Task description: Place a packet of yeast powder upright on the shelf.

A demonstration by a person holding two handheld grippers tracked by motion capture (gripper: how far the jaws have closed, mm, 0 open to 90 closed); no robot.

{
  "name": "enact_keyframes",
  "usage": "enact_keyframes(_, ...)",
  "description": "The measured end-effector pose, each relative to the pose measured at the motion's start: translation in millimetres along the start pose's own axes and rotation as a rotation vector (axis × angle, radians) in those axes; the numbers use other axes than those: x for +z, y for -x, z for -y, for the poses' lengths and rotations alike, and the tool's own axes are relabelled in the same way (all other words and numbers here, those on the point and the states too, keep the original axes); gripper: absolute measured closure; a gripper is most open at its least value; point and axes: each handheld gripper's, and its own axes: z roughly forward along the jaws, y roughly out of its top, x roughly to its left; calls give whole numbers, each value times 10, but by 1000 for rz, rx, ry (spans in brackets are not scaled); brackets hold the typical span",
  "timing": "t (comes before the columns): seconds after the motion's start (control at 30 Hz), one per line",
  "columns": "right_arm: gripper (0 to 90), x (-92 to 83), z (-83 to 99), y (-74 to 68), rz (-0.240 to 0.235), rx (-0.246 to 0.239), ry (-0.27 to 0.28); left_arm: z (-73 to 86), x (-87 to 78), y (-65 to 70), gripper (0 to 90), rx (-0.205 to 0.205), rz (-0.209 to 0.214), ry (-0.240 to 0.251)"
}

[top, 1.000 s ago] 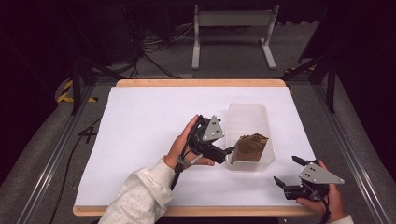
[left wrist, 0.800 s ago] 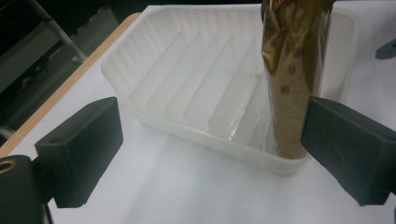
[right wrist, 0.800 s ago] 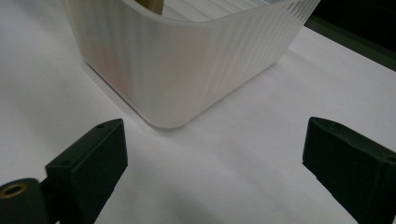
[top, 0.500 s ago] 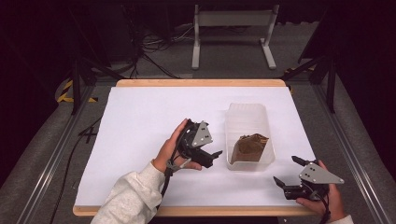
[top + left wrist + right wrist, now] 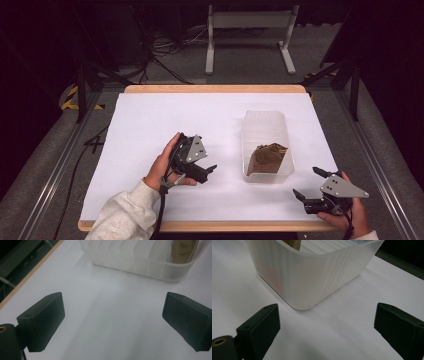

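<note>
Both the left gripper [image 5: 209,169] and right gripper [image 5: 308,184] gape wide and empty beside the translucent ribbed plastic tub [image 5: 265,120] (crumpled brown paper bag [image 5: 267,158] inside) on the white tabletop [image 5: 150,130].

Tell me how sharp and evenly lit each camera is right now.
High view: table brightly lit, surroundings nearly black, brown bag in the bin soft in detail. Left gripper view: bin hazy, white sheet washed out. Right gripper view: bin wall fairly sharp, claw pads dark and slightly blurred.

Ribbed translucent tub [image 5: 312,277] on white table [image 5: 342,335], fingers [image 5: 259,327] apart, empty
</note>
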Motion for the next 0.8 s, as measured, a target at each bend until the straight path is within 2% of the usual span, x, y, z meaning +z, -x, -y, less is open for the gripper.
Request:
enact_keyframes(0.07, 73, -1, -1, 1, 0, 2, 1, 38, -11, -6, 51, 2, 2, -5)
enact_keyframes(0.1, 73, -1, -4, -4, 1, -2, 1, 112, -37, -15, 51, -1, -13, -21)
enact_keyframes(0.17, 73, 0, -5, -5, 0, -1, 0, 176, -64, -28, 55, 0, -10, -27)
enact_keyframes(0.23, 73, 1, -4, -2, 0, 0, 0, 258, -81, -50, 53, -8, -32, -48)
enact_keyframes(0.3, 73, -2, -6, -2, 1, 1, 2, 316, -94, -71, 53, -20, -21, -48)
enact_keyframes(0.37, 73, -3, -9, -6, 0, -5, 3, 385, -98, -85, 53, -22, -37, -64)
enact_keyframes(0.5, 73, 3, -6, -9, 0, -3, -2, 532, -116, -96, 45, -20, -38, -84)
enact_keyframes(0.6, 73, 8, -2, -7, -3, -5, -2, 648, -158, -102, 42, -16, -66, -107)
enact_keyframes(0.8, 73, 13, -4, -15, -4, -7, -7, 868, -293, -126, 44, -53, -106, -115)
